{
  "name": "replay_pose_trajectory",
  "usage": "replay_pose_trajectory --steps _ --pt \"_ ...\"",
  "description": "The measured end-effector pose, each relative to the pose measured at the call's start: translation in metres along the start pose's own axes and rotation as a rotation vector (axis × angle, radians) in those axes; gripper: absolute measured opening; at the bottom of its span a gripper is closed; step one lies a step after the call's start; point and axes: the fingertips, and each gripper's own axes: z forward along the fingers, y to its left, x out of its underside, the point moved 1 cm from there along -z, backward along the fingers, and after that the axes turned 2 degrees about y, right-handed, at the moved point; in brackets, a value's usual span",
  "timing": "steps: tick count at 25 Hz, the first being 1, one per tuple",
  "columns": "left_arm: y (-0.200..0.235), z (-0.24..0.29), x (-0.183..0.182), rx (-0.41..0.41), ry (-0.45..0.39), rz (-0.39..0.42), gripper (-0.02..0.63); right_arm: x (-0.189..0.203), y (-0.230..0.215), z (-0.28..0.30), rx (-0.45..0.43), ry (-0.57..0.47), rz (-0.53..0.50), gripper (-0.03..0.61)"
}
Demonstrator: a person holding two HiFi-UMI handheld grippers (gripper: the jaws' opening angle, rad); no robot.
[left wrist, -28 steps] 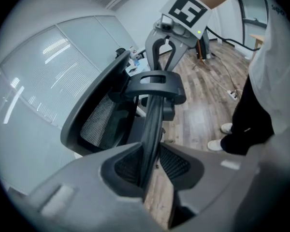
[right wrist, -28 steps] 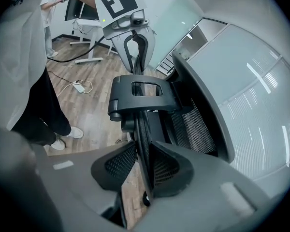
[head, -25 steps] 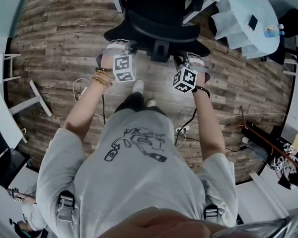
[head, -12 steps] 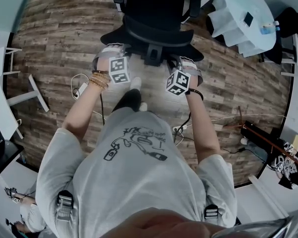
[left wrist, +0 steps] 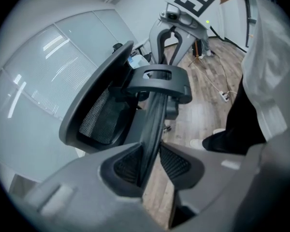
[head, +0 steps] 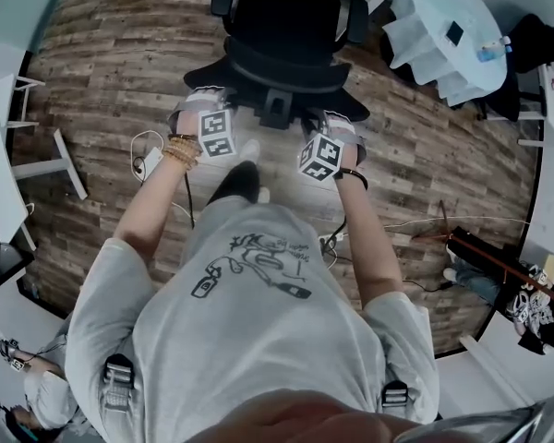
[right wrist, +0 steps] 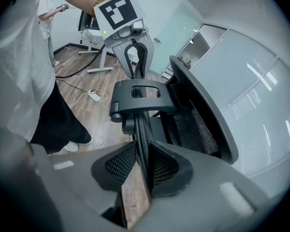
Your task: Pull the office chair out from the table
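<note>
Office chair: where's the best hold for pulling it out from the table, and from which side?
The thin top rim of the office chair, from behind: its back faces the person and the rim slips between jaws. Left claw and right claw are clamped on it either side of the centre bracket.

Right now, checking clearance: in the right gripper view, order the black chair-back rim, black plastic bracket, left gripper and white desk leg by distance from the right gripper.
1. Black chair-back rim: clamped in the right gripper.
2. Black plastic bracket: midway along the rim.
3. Left gripper: on the rim's far end.
4. White desk leg: behind, upper left.
</note>
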Motion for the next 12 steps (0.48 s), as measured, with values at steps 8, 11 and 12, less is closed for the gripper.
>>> replay_pose_trajectory --steps 8,11,12 --pt "-0.047 -0.028 0.003 -0.008 0.030 -0.018 0.117 -0.003 0.046 -0.031 -0.012 -0.030 -0.014 0.095" --pt "-0.063 -0.038 0.007 -0.015 0.035 -0.026 0.118 -0.006 0.063 -0.039 -0.021 -0.042 -0.021 0.094" --pt "-0.067 -0.041 0.009 -0.018 0.036 -0.027 0.118 -0.008 0.068 -0.042 -0.020 -0.045 -0.022 0.094"
